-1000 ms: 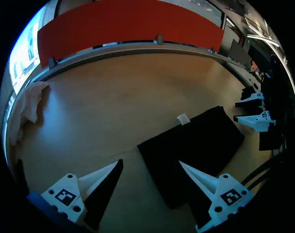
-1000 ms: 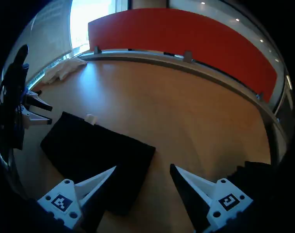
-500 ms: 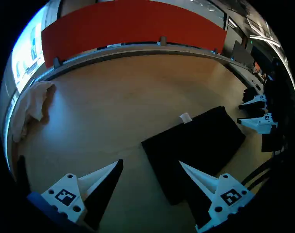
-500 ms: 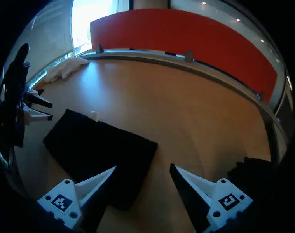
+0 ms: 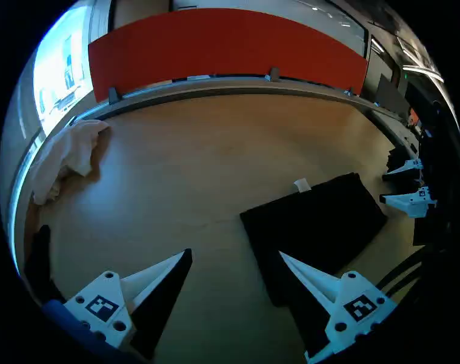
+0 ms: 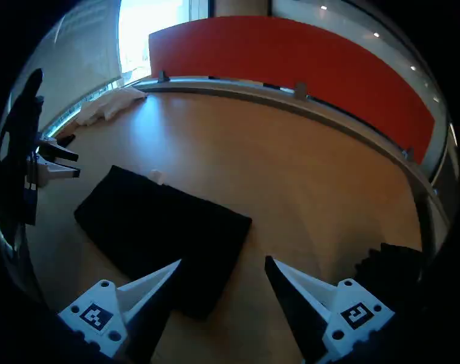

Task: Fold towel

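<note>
We look across a smooth wooden counter (image 5: pixel 187 158) backed by a red panel (image 5: pixel 223 48), with a bright window (image 5: pixel 57 67) at the far left. The towel (image 5: pixel 314 215), black and matte, lies flat as a folded rectangle with a small white tag (image 5: pixel 302 184) at its far edge. A pale cloth (image 5: pixel 66 158) sits crumpled in the corner. Our left tool (image 5: pixel 234 253) and right tool (image 6: pixel 223 259) hover at opposite ends of the towel, both spread wide and gripping nothing.
</note>
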Available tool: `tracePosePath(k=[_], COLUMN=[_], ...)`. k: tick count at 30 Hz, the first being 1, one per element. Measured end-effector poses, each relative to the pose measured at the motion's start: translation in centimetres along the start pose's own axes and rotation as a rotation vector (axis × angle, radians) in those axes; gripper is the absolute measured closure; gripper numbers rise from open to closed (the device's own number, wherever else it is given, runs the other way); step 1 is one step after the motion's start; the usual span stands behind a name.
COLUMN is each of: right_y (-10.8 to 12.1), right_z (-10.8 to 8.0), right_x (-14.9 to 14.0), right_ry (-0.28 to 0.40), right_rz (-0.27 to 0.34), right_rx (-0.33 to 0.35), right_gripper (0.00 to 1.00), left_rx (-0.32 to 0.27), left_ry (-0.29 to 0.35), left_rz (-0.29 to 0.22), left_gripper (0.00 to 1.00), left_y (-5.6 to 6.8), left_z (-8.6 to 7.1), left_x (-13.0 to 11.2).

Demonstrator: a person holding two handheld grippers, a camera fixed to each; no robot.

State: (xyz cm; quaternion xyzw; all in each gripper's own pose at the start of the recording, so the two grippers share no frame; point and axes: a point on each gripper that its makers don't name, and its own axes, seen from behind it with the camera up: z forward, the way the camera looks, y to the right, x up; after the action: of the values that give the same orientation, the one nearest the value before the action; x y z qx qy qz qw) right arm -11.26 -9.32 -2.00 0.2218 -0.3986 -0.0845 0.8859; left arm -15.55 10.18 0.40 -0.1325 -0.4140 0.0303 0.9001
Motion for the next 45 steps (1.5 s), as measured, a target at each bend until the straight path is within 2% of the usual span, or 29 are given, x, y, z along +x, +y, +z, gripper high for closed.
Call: tracePosePath(k=[11, 23, 39, 45], right_y=[-0.6, -1.2, -2.1, -2.7], right_z=[-0.1, -0.3, -1.1, -1.4], right_x=[-0.4, -2.0, -5.1, -6.3], right_ry=[-0.01, -0.025, -0.061, -0.078], right_rz=[-0.03, -0.056, -0.084, -0.097], right_rx=[0.034, 0.045, 0.066, 0.086], right_gripper=[0.03, 0.03, 0.04, 0.11], left_rx=[0.058, 0.104, 0.132, 0.143], left_ry=[0.011, 0.002, -0.025, -0.032], left_rz=[-0.067, -0.11, -0.134, -0.136], left_gripper=[0.04, 0.05, 0.04, 0.05], left_y=[-1.5, -3.1, -3.8, -4.3], left_z=[-2.6, -5.5, -8.1, -9.0], left_x=[-1.6, -4.4, -7.7, -8.5])
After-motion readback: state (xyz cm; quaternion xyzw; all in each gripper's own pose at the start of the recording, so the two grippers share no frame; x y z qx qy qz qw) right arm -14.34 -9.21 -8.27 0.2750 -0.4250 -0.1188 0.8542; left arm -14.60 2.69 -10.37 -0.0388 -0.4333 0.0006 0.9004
